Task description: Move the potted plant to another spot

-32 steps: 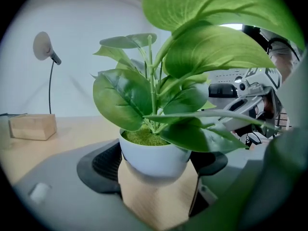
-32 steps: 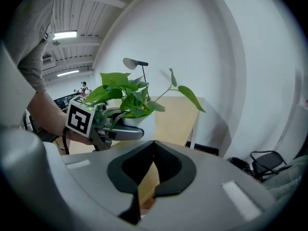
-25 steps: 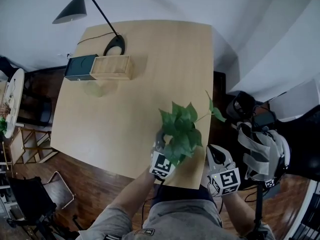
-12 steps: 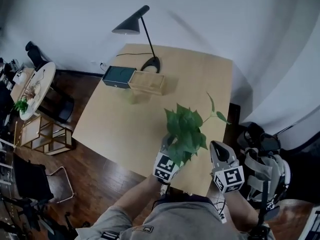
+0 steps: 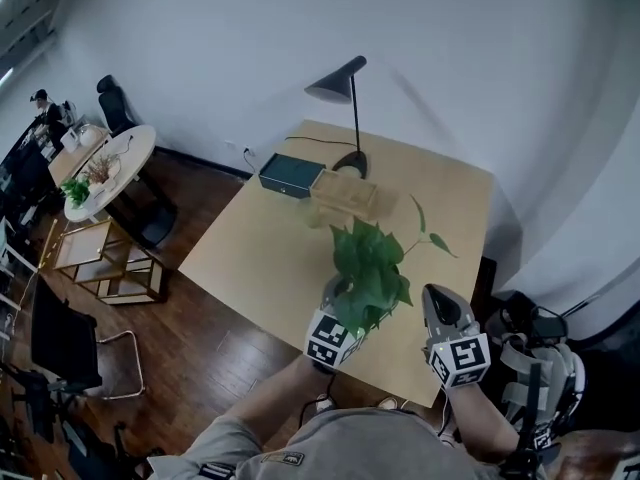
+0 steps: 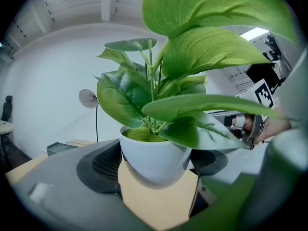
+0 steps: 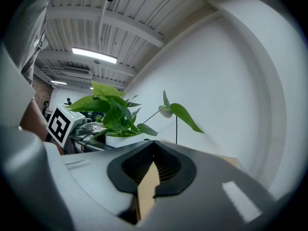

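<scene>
The potted plant [image 5: 370,266], broad green leaves in a white pot [image 6: 153,159], is over the near edge of the light wooden table [image 5: 265,258]. My left gripper [image 5: 334,294] is shut on the pot, its dark pads pressed to either side of it. I cannot tell if the pot rests on the table. My right gripper [image 5: 436,300] hangs just right of the plant, apart from it, and its jaws are shut with nothing between them. In the right gripper view the plant [image 7: 114,114] and the left gripper's marker cube [image 7: 60,124] show at the left.
At the table's far side stand a black desk lamp [image 5: 345,103], a dark green box [image 5: 290,175] and a wooden box [image 5: 345,193]. A round white table [image 5: 105,163] and chairs stand at the left. A grey backpack [image 5: 535,373] lies on the floor at the right.
The head view has tilted up and drawn back, so more of the room shows. The left gripper has kept its hold on the pot, and the right gripper has stayed beside it.
</scene>
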Motion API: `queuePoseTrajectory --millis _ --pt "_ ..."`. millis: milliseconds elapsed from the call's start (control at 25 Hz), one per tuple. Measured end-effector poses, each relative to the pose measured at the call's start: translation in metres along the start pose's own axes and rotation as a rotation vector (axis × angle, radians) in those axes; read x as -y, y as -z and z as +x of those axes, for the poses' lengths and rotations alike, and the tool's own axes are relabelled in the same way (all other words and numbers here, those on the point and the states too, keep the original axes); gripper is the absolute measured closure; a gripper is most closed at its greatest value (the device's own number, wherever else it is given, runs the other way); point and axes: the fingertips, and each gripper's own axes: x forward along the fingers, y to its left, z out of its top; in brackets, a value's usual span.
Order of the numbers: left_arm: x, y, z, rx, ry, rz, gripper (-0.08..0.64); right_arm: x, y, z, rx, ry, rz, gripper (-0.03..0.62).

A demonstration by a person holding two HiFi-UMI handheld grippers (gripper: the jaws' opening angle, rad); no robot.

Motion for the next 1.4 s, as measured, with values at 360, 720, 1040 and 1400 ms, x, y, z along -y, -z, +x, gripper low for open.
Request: queuePoseTrajectory --millis 360,720,1040,1400 --pt "-0.036 0.002 -0.052 0.012 -0.035 -0.007 0.120 -0.065 -0.013 0.026 0.020 -0.049 -0.012 0.586" --pt "-0.102 0.019 -0.110 0.014 -0.081 -0.023 0.120 -0.141 -0.016 0.074 0.031 -0.102 -0.008 0.586" --pt "-0.165 0.023 -0.132 0.005 -0.160 -0.040 0.120 -0.174 -0.023 0.131 0.038 -0.177 -0.006 0.586" --pt "-0.241 0.014 -0.120 -0.007 -0.214 -0.039 0.120 -0.175 -0.029 0.208 0.036 -0.231 0.012 0.586"
